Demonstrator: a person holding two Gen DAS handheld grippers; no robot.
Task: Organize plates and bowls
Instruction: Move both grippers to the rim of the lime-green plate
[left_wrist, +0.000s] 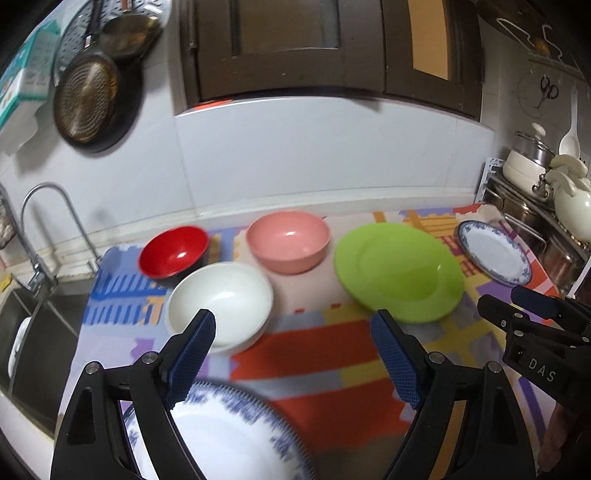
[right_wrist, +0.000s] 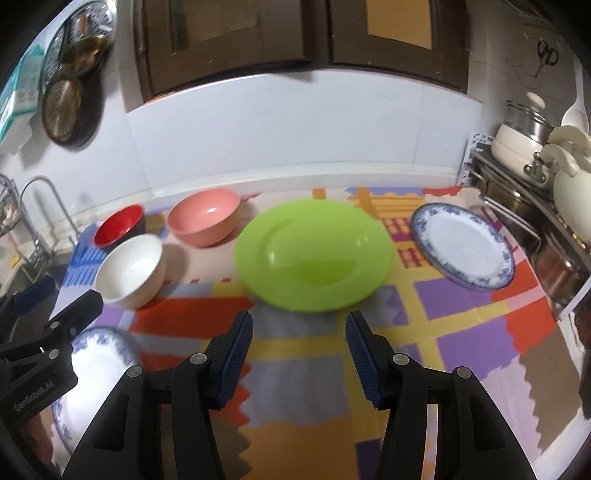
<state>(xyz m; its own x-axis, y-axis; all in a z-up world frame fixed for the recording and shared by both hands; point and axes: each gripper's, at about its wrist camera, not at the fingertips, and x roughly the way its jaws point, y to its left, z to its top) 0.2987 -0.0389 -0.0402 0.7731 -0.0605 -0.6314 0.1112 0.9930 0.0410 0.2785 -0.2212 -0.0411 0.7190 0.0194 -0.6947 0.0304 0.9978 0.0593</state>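
Note:
On the colourful mat (left_wrist: 317, 354) stand a red bowl (left_wrist: 173, 251), a white bowl (left_wrist: 219, 304), a pink bowl (left_wrist: 288, 240), a green plate (left_wrist: 399, 271) and a blue-rimmed plate (left_wrist: 493, 256) at the far right. A second blue-rimmed plate (left_wrist: 229, 435) lies near, under my open, empty left gripper (left_wrist: 295, 336). My right gripper (right_wrist: 299, 336) is open and empty, just short of the green plate (right_wrist: 314, 253). The right view also shows the white bowl (right_wrist: 129, 271), pink bowl (right_wrist: 203, 216), red bowl (right_wrist: 118, 225), far plate (right_wrist: 463, 245) and near plate (right_wrist: 96, 373).
A sink (left_wrist: 33, 332) with a tap (left_wrist: 48, 229) lies left of the mat. Pans (left_wrist: 86, 103) hang on the wall at upper left. A rack with pots and a kettle (left_wrist: 546, 192) stands at the right. Dark cabinets (left_wrist: 325, 48) hang above.

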